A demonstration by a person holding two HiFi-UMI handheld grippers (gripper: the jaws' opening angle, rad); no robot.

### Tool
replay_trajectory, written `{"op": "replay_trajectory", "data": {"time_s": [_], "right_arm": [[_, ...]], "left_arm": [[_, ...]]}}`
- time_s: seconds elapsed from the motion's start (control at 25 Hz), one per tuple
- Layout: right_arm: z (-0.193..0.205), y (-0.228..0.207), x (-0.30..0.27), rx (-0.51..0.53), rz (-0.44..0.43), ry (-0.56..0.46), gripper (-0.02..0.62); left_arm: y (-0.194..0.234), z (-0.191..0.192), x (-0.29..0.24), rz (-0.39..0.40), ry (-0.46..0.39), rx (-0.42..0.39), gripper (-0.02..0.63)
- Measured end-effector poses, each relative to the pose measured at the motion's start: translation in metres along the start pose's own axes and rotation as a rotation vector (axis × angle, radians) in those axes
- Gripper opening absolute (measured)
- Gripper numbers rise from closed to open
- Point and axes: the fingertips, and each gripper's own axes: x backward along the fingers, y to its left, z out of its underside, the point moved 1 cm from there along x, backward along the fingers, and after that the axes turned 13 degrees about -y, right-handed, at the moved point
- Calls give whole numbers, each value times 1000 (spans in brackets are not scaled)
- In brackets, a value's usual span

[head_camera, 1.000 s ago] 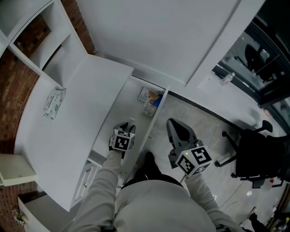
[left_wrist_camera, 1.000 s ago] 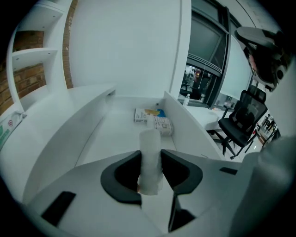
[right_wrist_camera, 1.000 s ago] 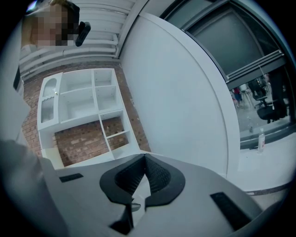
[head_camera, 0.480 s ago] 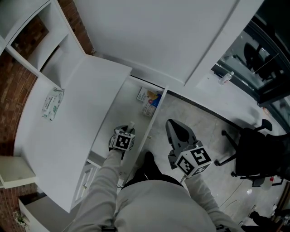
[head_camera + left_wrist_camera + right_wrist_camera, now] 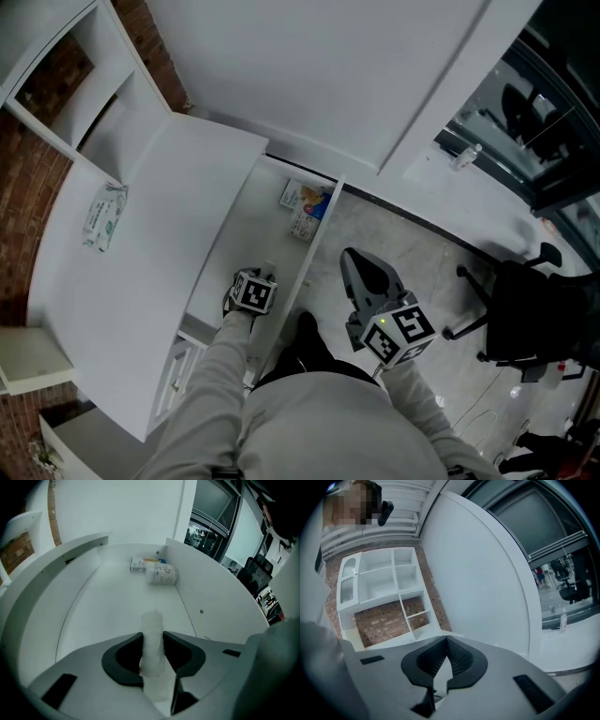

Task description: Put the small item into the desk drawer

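The white tabletop (image 5: 141,253) takes up most of what's in front of the person, and the drawer (image 5: 258,225) stands pulled out from its right edge, over the floor. At the drawer's far end lie a small printed box (image 5: 140,565) and a rolled pack (image 5: 162,573), touching each other. The near stretch of the drawer's floor is bare.

The left hand-held gripper (image 5: 153,651) is down inside the drawer's near end. Its jaws are clamped on the small item (image 5: 153,634), a slim, whitish, half-clear piece that pokes out past the jaw tips towards the drawer's back. The right hand-held gripper (image 5: 446,641) hangs outside the drawer, to its right above the floor, with its jaws together on nothing.

From here the item looks very light and a bit soft, perhaps waxy or wrapped in film, so I'd guess it could squash or slide under a hard squeeze. The grip sits on its two long sides, near its lower half, which seems the sensible place. A gentle pinch should be plenty, and I'd expect it to drop out easily once the jaws part.
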Motion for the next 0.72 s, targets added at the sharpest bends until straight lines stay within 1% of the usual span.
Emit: {"op": "replay_trajectory", "data": {"time_s": [0.08, 0.44, 0.6, 0.72], "right_arm": [[0, -1, 0, 1, 0, 0, 28], [3, -2, -1, -6, 0, 2, 28], [4, -1, -2, -11, -3, 9, 28], [4, 0, -1, -12, -4, 8, 28]], "left_arm": [[0, 5, -1, -3, 7, -6, 141], [-1, 3, -3, 0, 14, -11, 149], [-3, 0, 1, 12, -10, 6, 179], [0, -12, 8, -6, -55, 10, 199]]}}
